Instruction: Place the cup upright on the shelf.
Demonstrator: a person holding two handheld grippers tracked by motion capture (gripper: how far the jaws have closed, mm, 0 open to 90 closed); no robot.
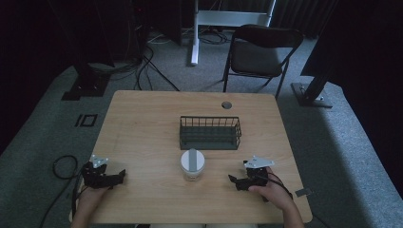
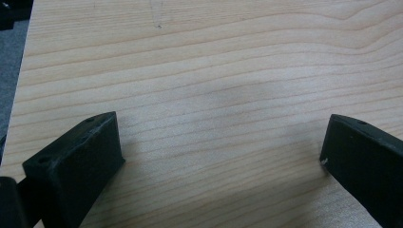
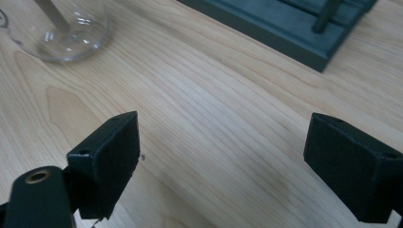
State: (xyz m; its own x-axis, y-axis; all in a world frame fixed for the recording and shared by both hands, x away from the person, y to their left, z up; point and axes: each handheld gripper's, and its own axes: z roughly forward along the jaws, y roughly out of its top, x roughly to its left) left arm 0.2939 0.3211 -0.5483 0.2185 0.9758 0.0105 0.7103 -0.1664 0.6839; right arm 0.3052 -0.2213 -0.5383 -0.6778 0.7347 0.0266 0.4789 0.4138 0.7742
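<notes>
two grippers rest low on the table (image 1: 142, 133), the left gripper (image 1: 105, 176) and right gripper (image 1: 241, 181) both spread wide and empty, flanking the lidded glass jar (image 1: 193, 164) that stands between them, just before the wire basket (image 1: 209, 133), likely poised to reach in.

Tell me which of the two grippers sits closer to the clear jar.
The right gripper. Only a short stretch of bare wood lies between it and the clear jar; the left gripper rests noticeably farther off, near the table's left edge.

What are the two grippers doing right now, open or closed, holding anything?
Left gripper: open, holding nothing, over bare wooden table.
Right gripper: open, holding nothing.
</notes>
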